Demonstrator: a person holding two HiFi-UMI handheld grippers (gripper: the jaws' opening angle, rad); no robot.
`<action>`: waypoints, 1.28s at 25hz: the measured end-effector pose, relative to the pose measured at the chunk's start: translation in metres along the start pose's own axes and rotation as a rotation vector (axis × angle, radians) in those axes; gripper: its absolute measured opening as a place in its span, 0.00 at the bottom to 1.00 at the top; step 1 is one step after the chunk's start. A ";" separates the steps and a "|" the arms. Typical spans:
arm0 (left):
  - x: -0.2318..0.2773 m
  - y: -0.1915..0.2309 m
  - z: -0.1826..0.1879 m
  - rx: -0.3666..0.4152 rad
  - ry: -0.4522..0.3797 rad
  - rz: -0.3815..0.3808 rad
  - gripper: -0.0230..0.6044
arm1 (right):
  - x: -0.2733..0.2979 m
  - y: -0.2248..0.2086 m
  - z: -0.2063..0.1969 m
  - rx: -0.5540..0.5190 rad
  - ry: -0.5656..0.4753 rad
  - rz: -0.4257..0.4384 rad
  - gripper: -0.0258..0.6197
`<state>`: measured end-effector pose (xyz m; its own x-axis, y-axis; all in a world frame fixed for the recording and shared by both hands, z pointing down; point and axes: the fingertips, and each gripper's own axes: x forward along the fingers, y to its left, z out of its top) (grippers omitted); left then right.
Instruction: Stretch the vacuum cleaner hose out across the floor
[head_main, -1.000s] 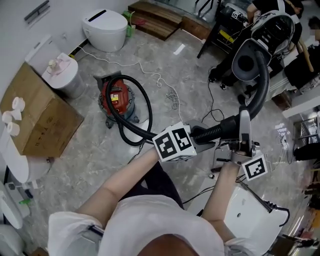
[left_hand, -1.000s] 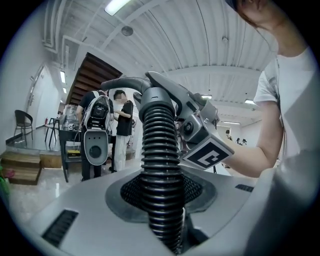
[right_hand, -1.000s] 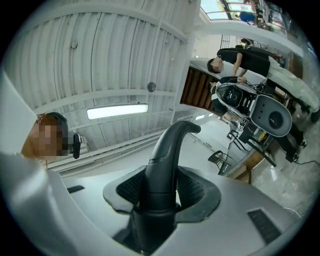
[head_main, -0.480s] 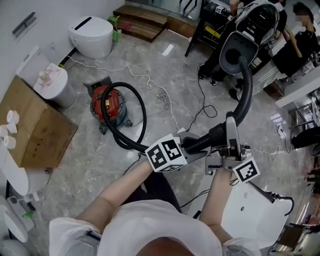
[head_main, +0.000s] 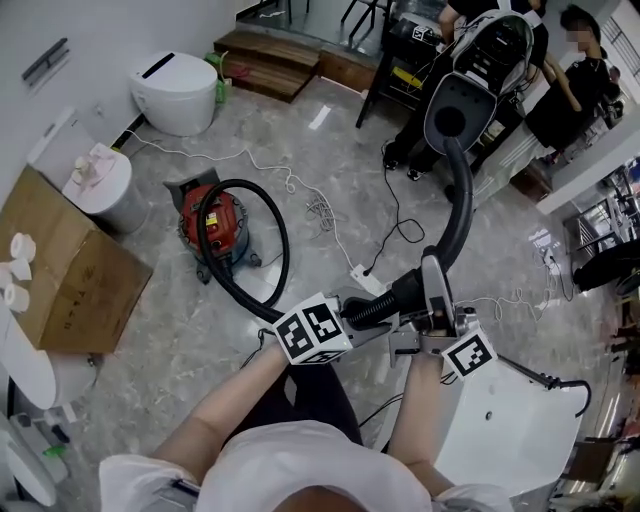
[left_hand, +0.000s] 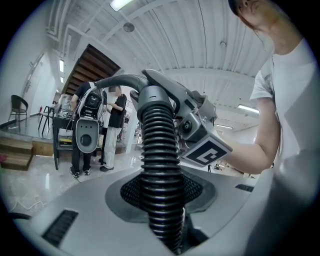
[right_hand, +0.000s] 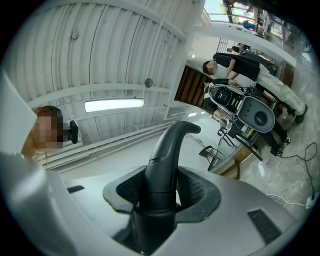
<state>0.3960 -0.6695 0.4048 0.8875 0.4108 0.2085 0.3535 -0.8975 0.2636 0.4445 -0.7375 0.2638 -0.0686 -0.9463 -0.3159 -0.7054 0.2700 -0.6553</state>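
A red vacuum cleaner (head_main: 213, 226) stands on the marble floor at the left. Its black ribbed hose (head_main: 243, 268) loops round it and runs right to my hands. My left gripper (head_main: 372, 322) is shut on the ribbed hose (left_hand: 160, 170), which fills the gap between its jaws. Just to the right, my right gripper (head_main: 432, 300) is shut on the hose's smooth rigid handle tube (right_hand: 162, 185). That curved tube (head_main: 457, 205) rises away past the grippers. The right gripper's marker cube (left_hand: 205, 151) shows in the left gripper view.
A cardboard box (head_main: 62, 270), a white bin (head_main: 100, 185) and a white toilet (head_main: 172, 76) line the left wall. White cord (head_main: 318, 208) and a power strip (head_main: 365, 282) lie on the floor. A white appliance (head_main: 515, 430) sits at lower right. People and a black machine (head_main: 478, 75) stand behind.
Both grippers, still holding the hose and its handle tube, have shifted left and lower in the head view. The hose loop by the vacuum keeps its shape.
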 end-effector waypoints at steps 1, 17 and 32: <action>-0.003 -0.003 -0.004 0.000 0.001 -0.001 0.27 | -0.002 0.003 -0.005 0.002 0.003 -0.003 0.33; -0.028 -0.040 -0.024 0.018 -0.008 0.075 0.27 | -0.020 0.041 -0.038 0.040 0.076 0.071 0.33; 0.056 -0.199 -0.052 -0.037 -0.062 0.056 0.27 | -0.189 0.081 -0.003 0.039 0.108 0.077 0.33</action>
<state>0.3603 -0.4597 0.4132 0.9227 0.3482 0.1655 0.2926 -0.9120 0.2876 0.3981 -0.5377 0.2730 -0.1989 -0.9355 -0.2921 -0.6671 0.3475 -0.6589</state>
